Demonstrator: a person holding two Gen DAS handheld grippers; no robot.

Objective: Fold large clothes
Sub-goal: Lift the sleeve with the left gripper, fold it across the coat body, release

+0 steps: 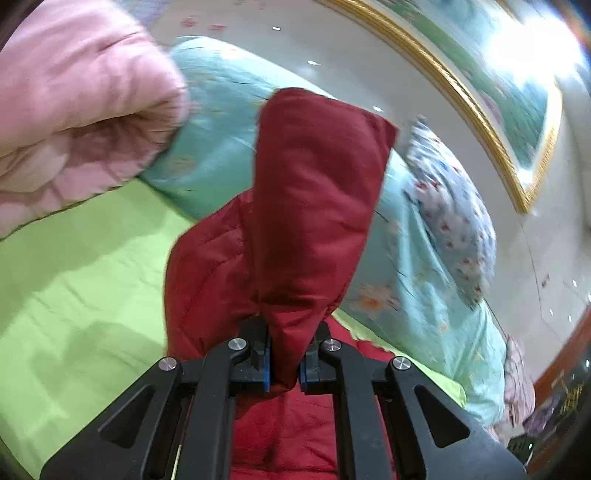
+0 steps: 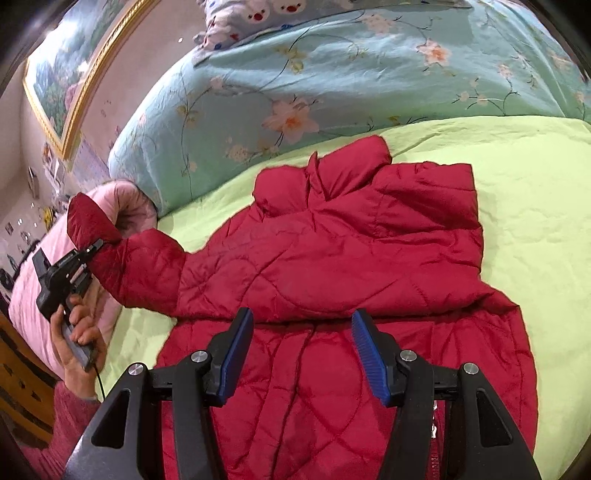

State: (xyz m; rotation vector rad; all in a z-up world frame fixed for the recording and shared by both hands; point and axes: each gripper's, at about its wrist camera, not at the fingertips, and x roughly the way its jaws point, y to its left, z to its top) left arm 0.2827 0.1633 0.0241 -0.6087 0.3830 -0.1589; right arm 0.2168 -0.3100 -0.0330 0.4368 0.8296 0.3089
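Note:
A red quilted jacket [image 2: 332, 266] lies spread on the green bed sheet [image 2: 535, 192], collar toward the far side. My left gripper [image 1: 285, 363] is shut on the end of its left sleeve [image 1: 310, 199], which stands up in front of the camera. In the right wrist view that sleeve [image 2: 122, 266] is lifted off the sheet at the left, pinched by the left gripper [image 2: 94, 245] in a person's hand [image 2: 79, 343]. My right gripper [image 2: 302, 350] hovers open over the jacket's lower body with nothing between its blue pads [image 2: 236, 354].
A folded pale blue floral duvet [image 2: 332, 74] and a patterned pillow [image 2: 251, 14] lie along the far side of the bed. A pink quilt [image 1: 74, 103] is heaped at the left. A gold-framed picture [image 1: 498, 110] hangs on the wall behind.

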